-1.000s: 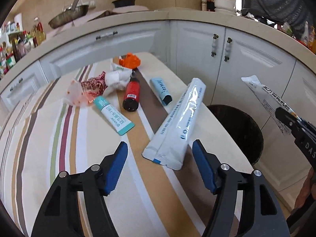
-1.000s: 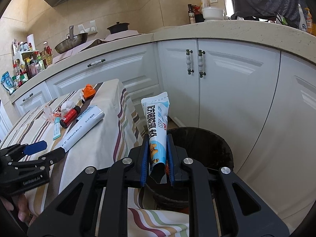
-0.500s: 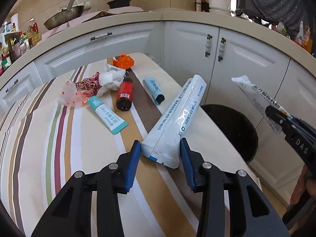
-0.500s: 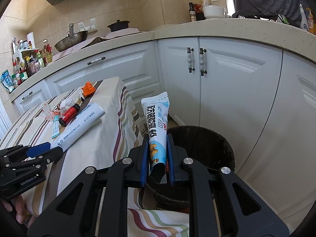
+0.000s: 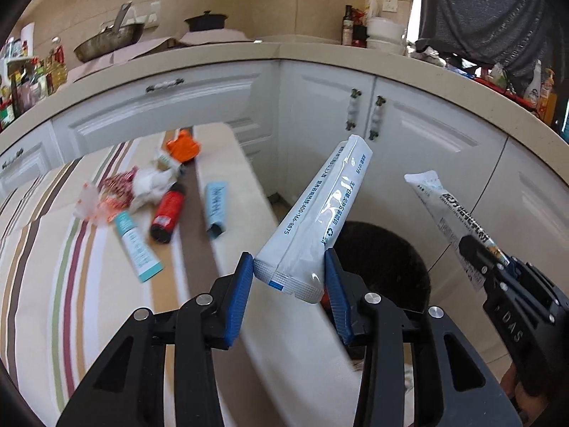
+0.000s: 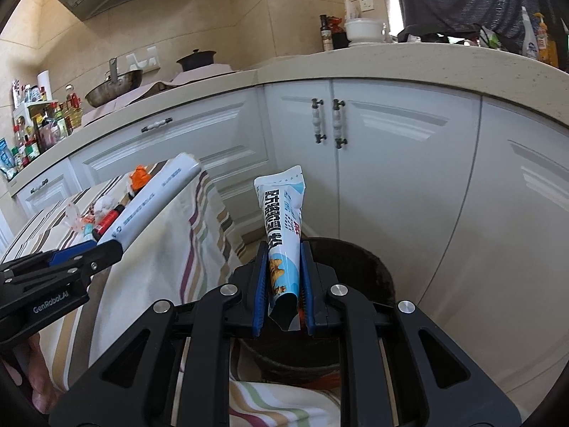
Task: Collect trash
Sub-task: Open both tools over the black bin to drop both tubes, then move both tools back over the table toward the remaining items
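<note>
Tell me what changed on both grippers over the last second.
The left gripper closed on the long white foil pouch and lifted it off the striped tablecloth toward the black round bin. The right gripper stayed shut on the white-and-blue tube above the bin.

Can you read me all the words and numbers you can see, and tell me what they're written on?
"400-166-8875": on the long white packet held in the left gripper.
"DAS": on the right gripper's black body, seen from the left.
"GenRobot.AI": on the left gripper's body, in the right wrist view.
Large Chinese characters: on the blue-and-white tube in the right gripper; I cannot read them.
Tubes and red bottle on the table: too blurred.
</note>
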A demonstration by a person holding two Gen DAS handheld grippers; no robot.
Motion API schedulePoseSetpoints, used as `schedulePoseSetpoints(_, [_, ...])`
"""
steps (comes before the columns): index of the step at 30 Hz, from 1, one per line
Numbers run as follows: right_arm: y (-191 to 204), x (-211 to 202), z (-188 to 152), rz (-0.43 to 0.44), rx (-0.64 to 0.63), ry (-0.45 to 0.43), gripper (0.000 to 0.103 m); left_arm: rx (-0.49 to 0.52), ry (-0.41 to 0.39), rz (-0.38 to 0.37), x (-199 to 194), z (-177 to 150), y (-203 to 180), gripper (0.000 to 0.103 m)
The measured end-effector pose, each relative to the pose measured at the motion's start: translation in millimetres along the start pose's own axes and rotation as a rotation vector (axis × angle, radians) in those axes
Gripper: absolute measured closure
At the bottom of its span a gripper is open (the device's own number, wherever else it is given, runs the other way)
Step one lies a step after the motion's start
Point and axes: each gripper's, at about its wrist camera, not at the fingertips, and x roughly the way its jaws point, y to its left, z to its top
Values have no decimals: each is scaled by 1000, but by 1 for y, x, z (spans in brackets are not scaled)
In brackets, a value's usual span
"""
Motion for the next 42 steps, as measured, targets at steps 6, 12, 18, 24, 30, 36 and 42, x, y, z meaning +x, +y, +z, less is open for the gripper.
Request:
schedulePoseSetpoints(6, [-15,0,2,-25,1,-13,86,17,4,5,11,7,-27,62])
schedulePoseSetpoints(12, [-30,14,5,-40,9,-10,86,29,44,26,33,12,-49,62])
schedulePoseSetpoints(18, [-41,33,9,-35,17,16,73,29,83,38,56,15,-64,55])
schedulePoseSetpoints(24, [-51,44,6,-71,43,24,55,30,104,55,70,14,-68,31])
schedulePoseSetpoints(30, [-55,39,7,-92,50,17,55,12,96,50,66,17,-61,27])
schedulePoseSetpoints(36, [-51,28,11,-94,48,3,55,-6,59,76,51,19,-45,25])
schedulePoseSetpoints(42, [-27,24,16,-59,20,-4,55,-43,45,108,38,19,-16,25])
